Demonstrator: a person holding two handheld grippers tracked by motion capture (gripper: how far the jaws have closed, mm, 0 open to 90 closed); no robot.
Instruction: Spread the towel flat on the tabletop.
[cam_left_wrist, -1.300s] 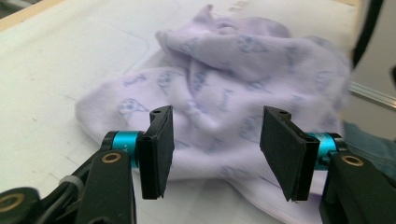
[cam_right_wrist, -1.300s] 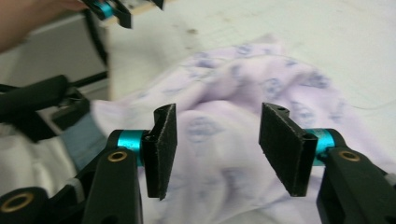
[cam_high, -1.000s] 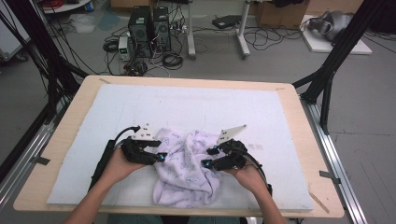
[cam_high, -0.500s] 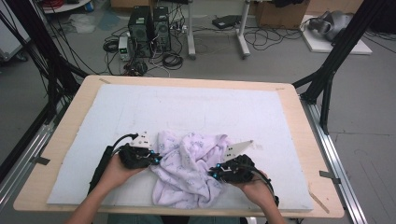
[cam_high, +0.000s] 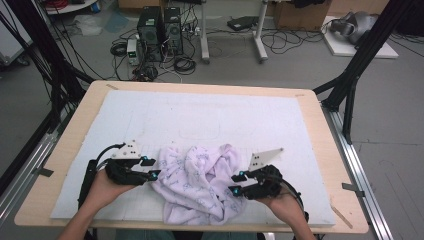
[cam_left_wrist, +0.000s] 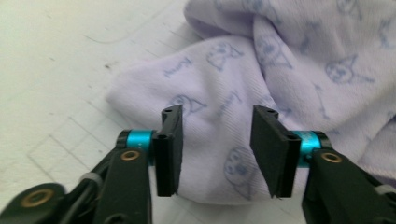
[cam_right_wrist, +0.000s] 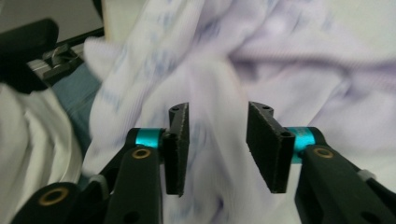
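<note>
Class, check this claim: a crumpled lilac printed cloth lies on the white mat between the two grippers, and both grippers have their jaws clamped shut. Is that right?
Not quite. The lilac printed cloth does lie crumpled on the white mat, but the left gripper and right gripper have jaws apart, as both gripper views show.

Cloth ahead of the right gripper's fingers blurred in the right gripper view; print unreadable, folds indistinct. Cut off by the top and right edges in the left gripper view, beyond the fingers. Near edge of cloth overhanging the counter rim in the high view; underside hidden. Contact between fingers and fabric beneath: cannot tell.
</note>
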